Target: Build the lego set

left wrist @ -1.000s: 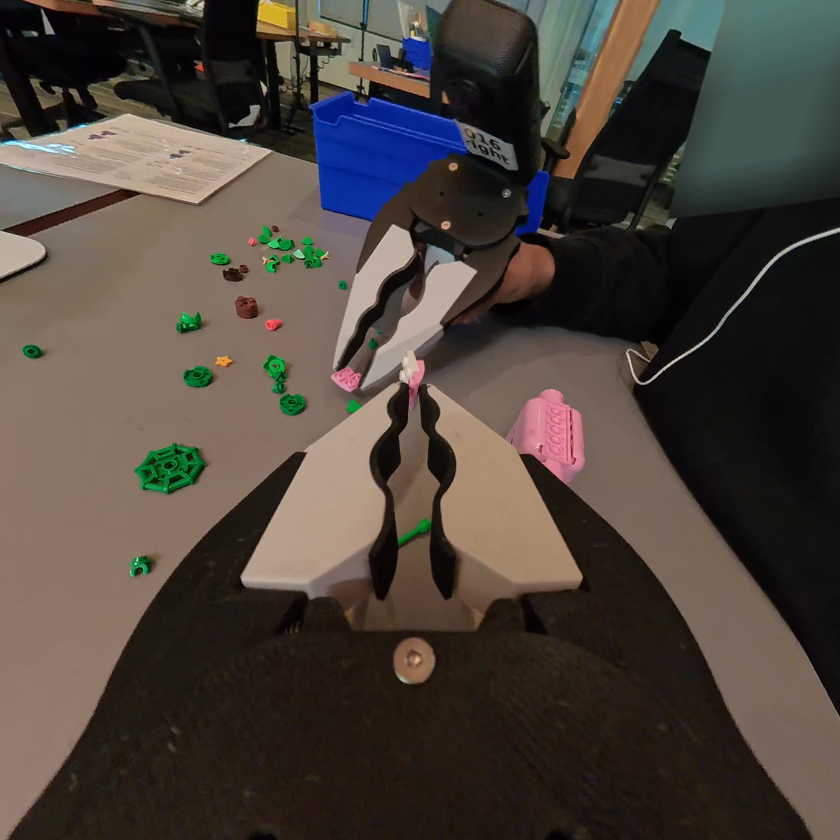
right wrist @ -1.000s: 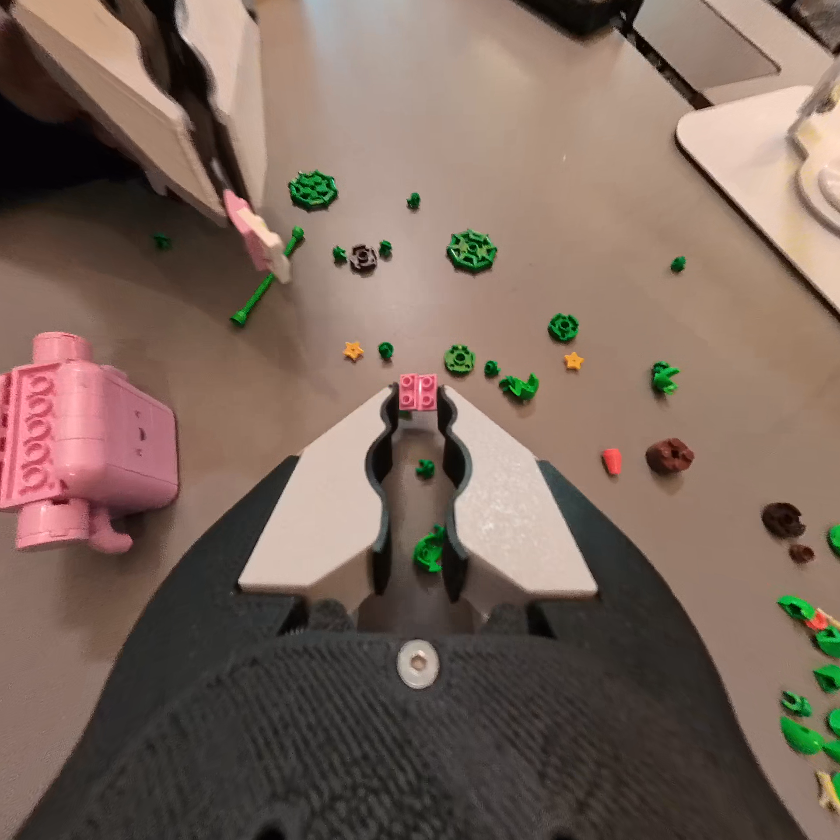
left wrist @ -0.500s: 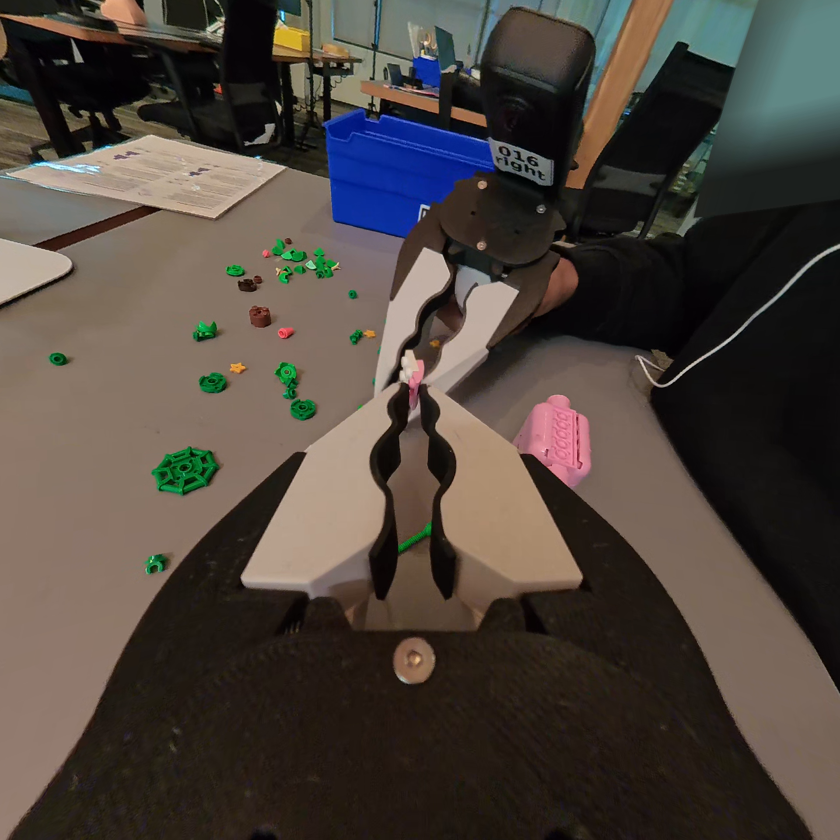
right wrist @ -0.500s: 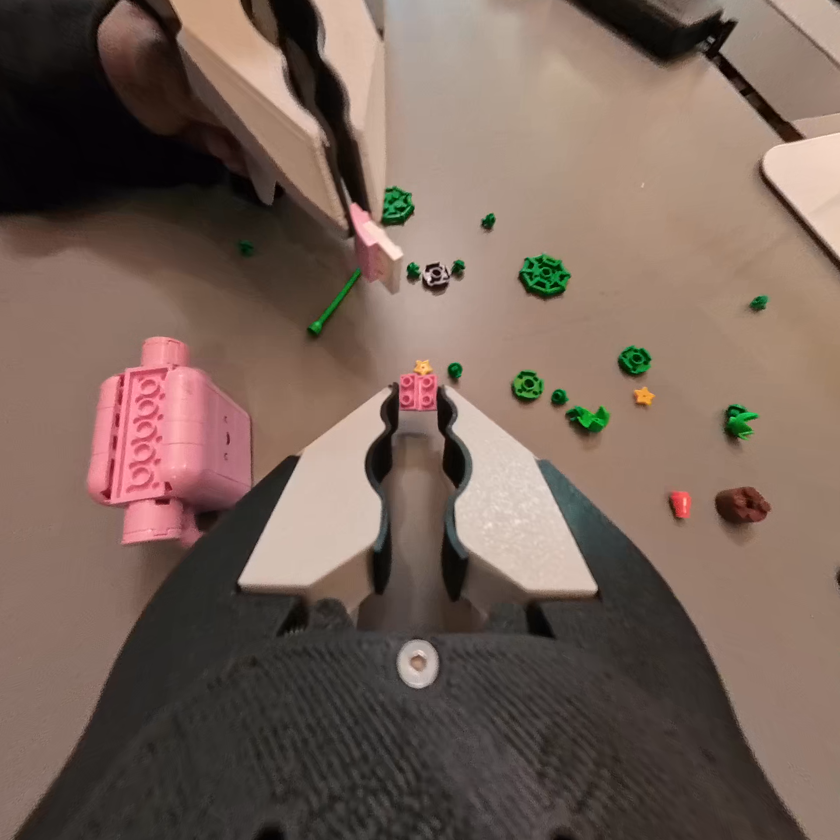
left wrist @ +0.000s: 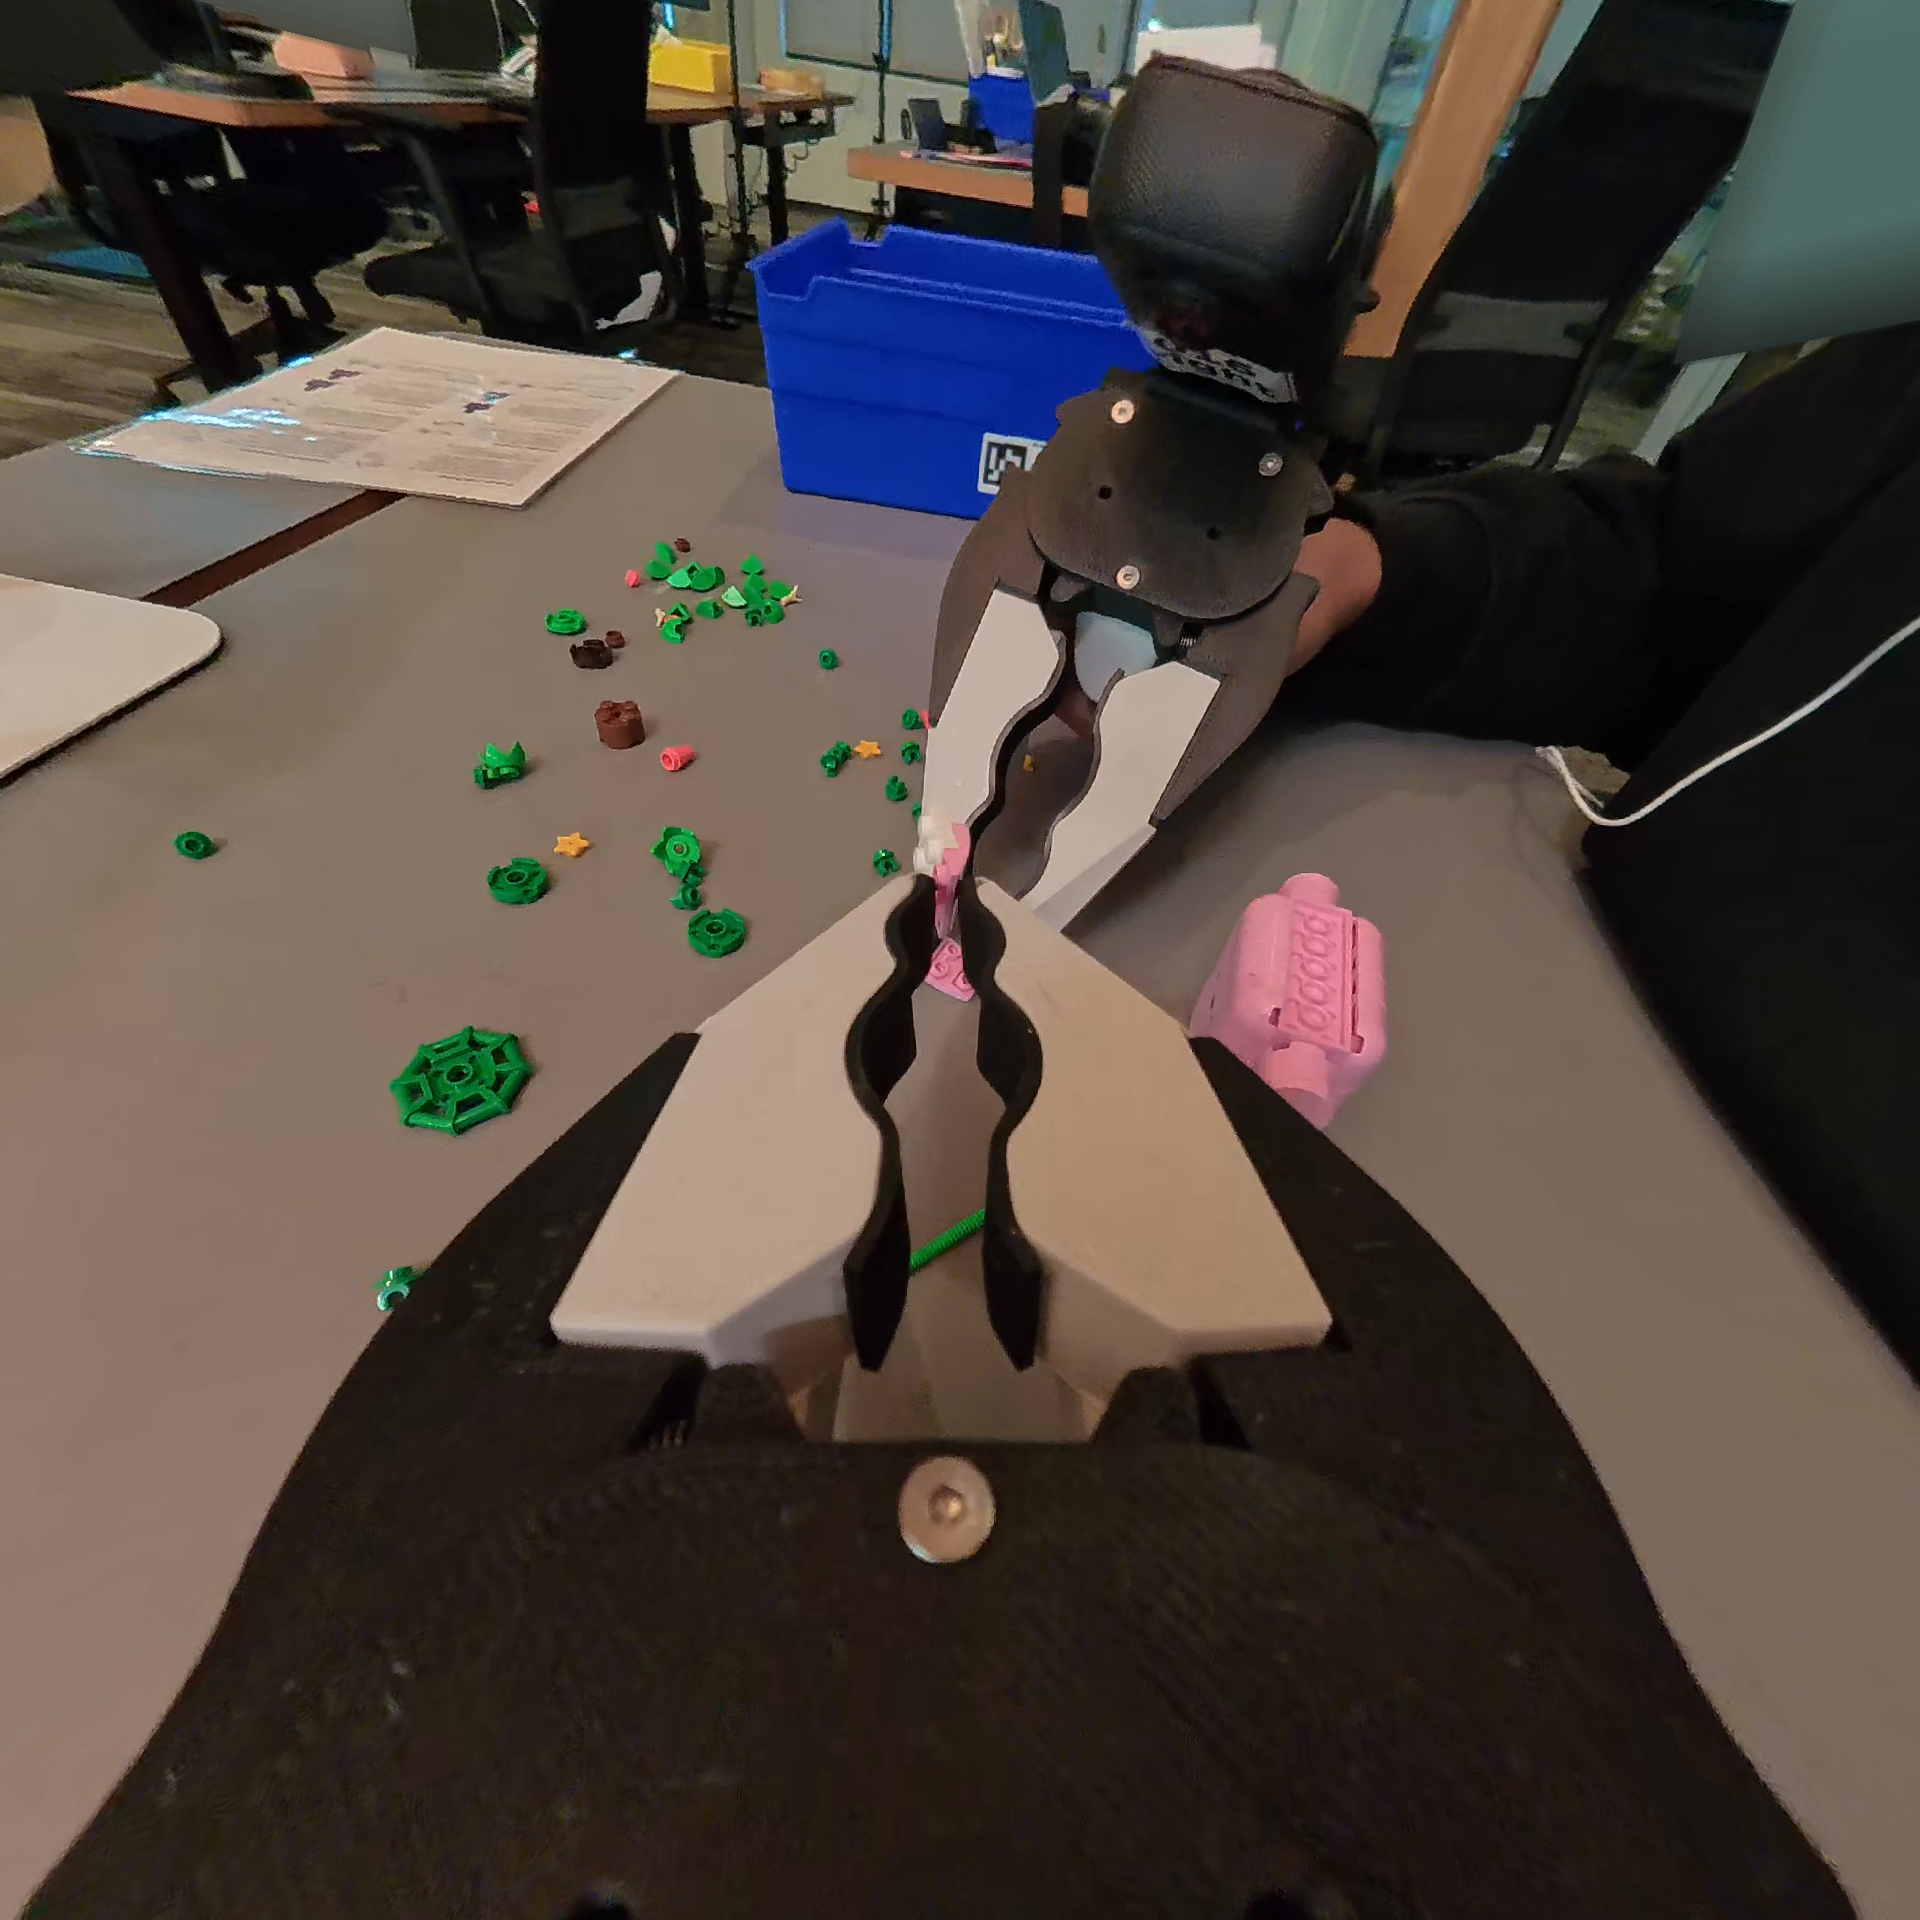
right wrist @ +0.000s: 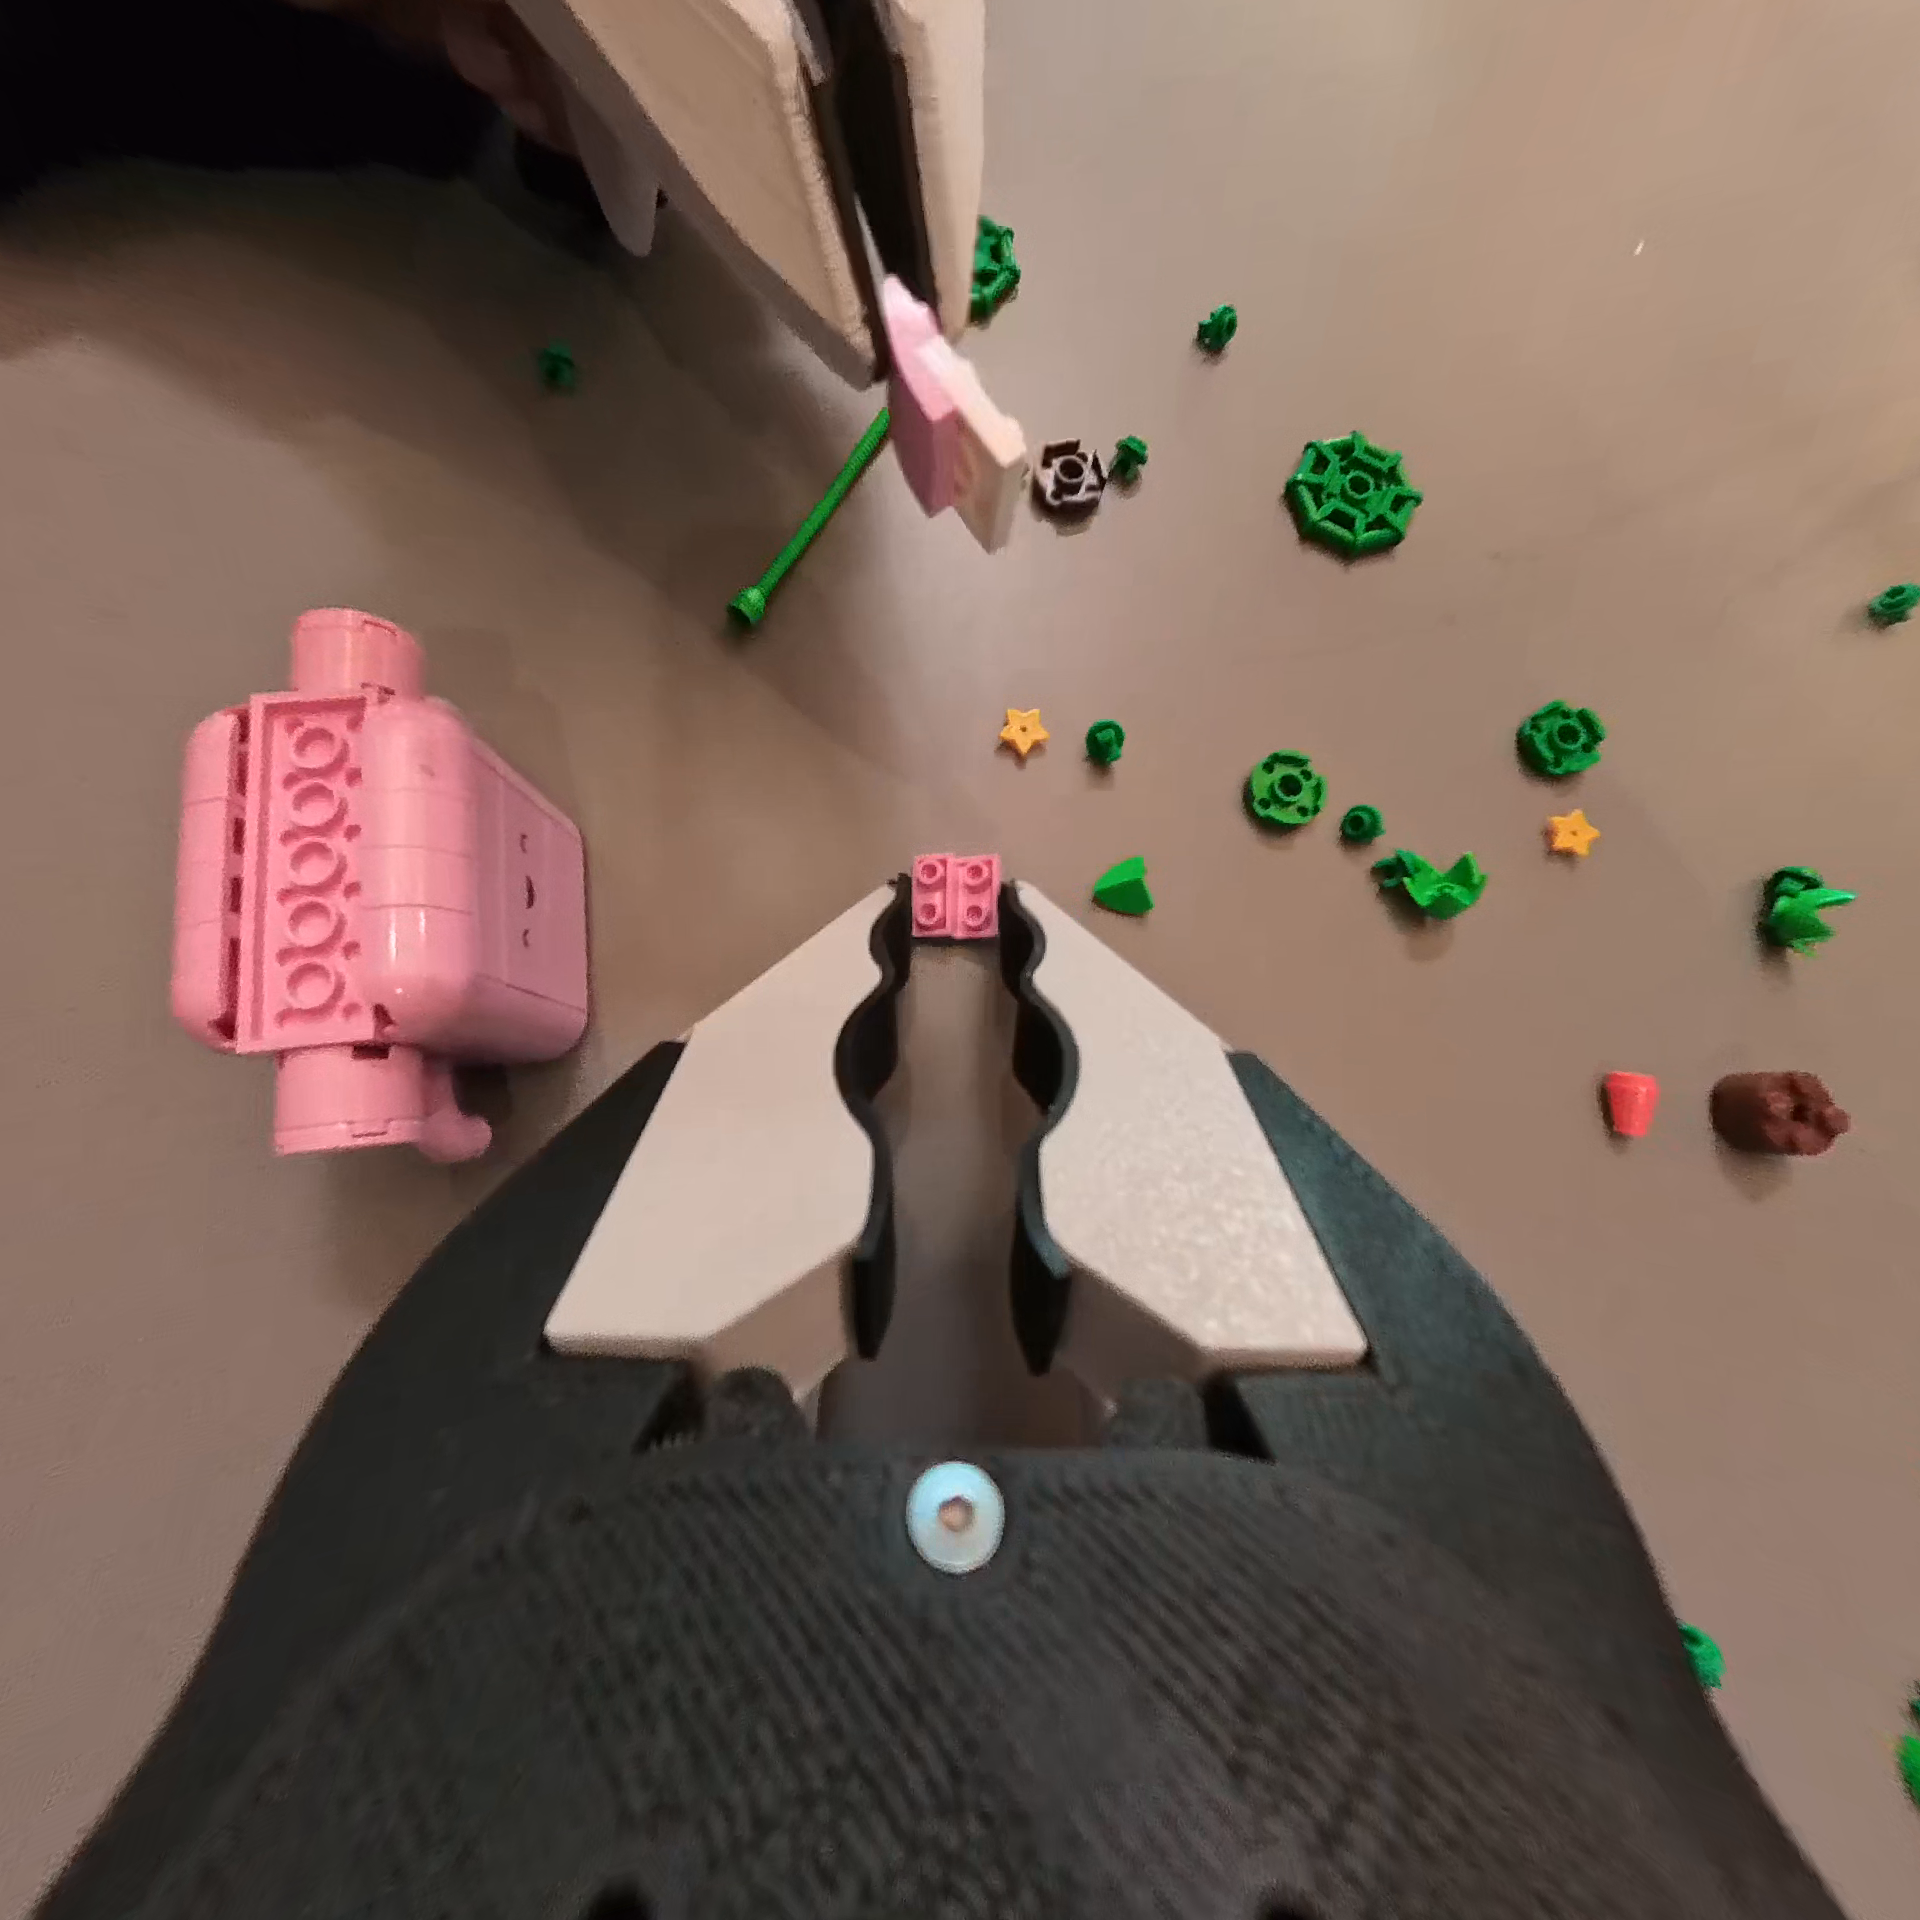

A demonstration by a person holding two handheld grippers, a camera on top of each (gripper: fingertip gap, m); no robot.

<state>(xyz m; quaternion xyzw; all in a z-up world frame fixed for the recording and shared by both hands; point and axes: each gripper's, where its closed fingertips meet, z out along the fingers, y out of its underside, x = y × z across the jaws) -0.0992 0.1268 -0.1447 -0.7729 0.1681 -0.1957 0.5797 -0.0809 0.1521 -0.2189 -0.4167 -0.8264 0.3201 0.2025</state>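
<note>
Plainly, the worry is a dropped piece. The right gripper (right wrist: 956, 894) pinches a small pink plate (right wrist: 956, 896) by its edges at the very fingertips, its jaws only as far apart as the plate is wide, while the left gripper (left wrist: 940, 883) is closed on a thin pink-and-white piece (right wrist: 951, 431), held edge-on. Pressing the two together off-square could twist either one loose (both grips look shallow, though the right view is blurred). The pink body (right wrist: 374, 883) lies on the grey table (left wrist: 260, 987) to the left in the right wrist view. A green rod (right wrist: 810, 520) lies under the left gripper, and green bits (left wrist: 462, 1075) and a brown stud (right wrist: 1777, 1114) are scattered to the right.
</note>
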